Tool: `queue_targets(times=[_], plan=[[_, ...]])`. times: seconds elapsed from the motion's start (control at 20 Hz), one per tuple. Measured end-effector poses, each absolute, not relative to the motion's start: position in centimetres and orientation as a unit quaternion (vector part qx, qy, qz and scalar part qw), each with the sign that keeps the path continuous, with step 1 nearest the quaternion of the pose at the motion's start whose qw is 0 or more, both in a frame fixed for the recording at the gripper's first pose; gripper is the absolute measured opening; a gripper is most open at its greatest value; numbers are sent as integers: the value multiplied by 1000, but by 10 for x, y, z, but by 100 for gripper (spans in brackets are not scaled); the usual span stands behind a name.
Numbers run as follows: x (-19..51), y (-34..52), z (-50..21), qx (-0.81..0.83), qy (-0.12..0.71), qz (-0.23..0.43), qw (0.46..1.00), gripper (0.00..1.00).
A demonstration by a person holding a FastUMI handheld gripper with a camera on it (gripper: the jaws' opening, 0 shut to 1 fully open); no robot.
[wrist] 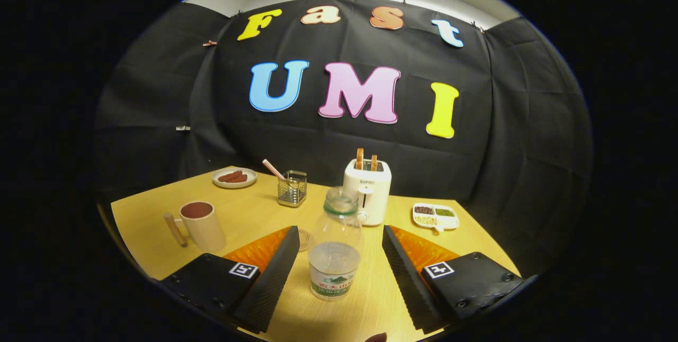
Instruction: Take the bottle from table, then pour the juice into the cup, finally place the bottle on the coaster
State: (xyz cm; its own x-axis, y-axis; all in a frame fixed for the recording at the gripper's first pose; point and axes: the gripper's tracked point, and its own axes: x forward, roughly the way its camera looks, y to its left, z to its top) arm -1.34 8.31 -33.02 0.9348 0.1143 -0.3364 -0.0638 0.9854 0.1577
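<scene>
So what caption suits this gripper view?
Open gripper straddling an upright bottle on the table, cup beyond its fingers.

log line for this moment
phase: reaching | gripper: open, either side of bottle, not touching | cup: left | coaster: behind left finger

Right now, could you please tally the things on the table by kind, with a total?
Bottle, standing between the open tool's fingers, untouched: 1
Cup: 1
Coaster, partly hidden behind a finger: 1
Toaster holding toast: 1
Round plate of food: 1
Divided tray: 1
Wire holder: 1
Total: 7
</scene>
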Motion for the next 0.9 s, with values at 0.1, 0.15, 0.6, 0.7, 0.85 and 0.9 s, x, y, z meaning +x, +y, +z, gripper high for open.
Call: queue_targets(times=[0.1,0.15,0.6,0.7,0.85,0.9], plan=[[-13,90,-350,82,186,42,978,97],[-12,93,-359,83,190,40,977,97],[3,95,-390,113,205,9,972,90],[7,96,-392,115,206,5,972,85],[9,90,-392,120,224,-7,967,76],[10,86,-385,113,223,-13,968,76]])
